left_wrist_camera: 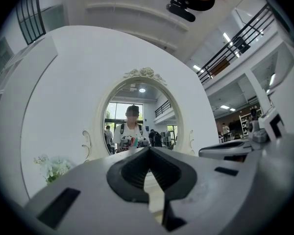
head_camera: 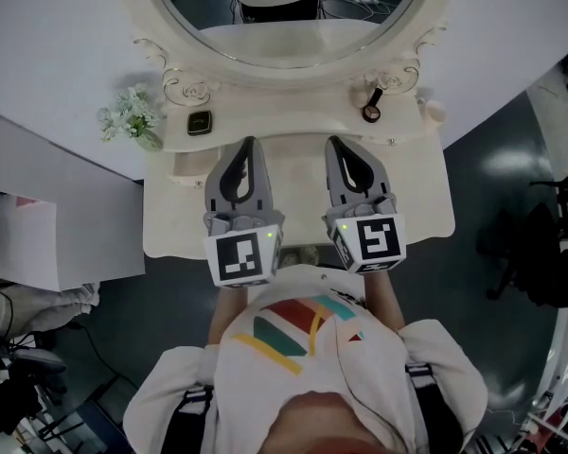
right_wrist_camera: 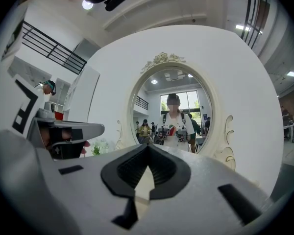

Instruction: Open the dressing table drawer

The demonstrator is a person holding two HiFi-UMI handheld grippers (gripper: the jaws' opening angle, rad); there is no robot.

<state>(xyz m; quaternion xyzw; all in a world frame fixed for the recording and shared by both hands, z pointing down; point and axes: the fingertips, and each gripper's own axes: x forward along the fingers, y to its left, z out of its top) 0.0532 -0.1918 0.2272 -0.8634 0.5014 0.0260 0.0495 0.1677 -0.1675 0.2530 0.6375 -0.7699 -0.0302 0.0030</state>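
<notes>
The cream dressing table (head_camera: 170, 225) stands in front of me under its oval mirror (head_camera: 284, 50). Its drawer front is hidden below the front edge; a small knob-like piece (head_camera: 309, 253) shows there between the two marker cubes. My left gripper (head_camera: 249, 143) and right gripper (head_camera: 333, 142) hover side by side over the tabletop, pointing level at the mirror. Both are shut with nothing in them. In the left gripper view the left gripper's (left_wrist_camera: 148, 150) tips meet in front of the mirror (left_wrist_camera: 142, 111). The right gripper (right_wrist_camera: 148, 147) looks the same in its own view.
A bunch of pale flowers (head_camera: 128, 116) sits at the table's back left, with a small dark box (head_camera: 199, 122) beside it. A cosmetic item (head_camera: 372, 110) and a white piece (head_camera: 434, 112) lie at the back right. A white wall panel (head_camera: 57, 197) flanks the table's left.
</notes>
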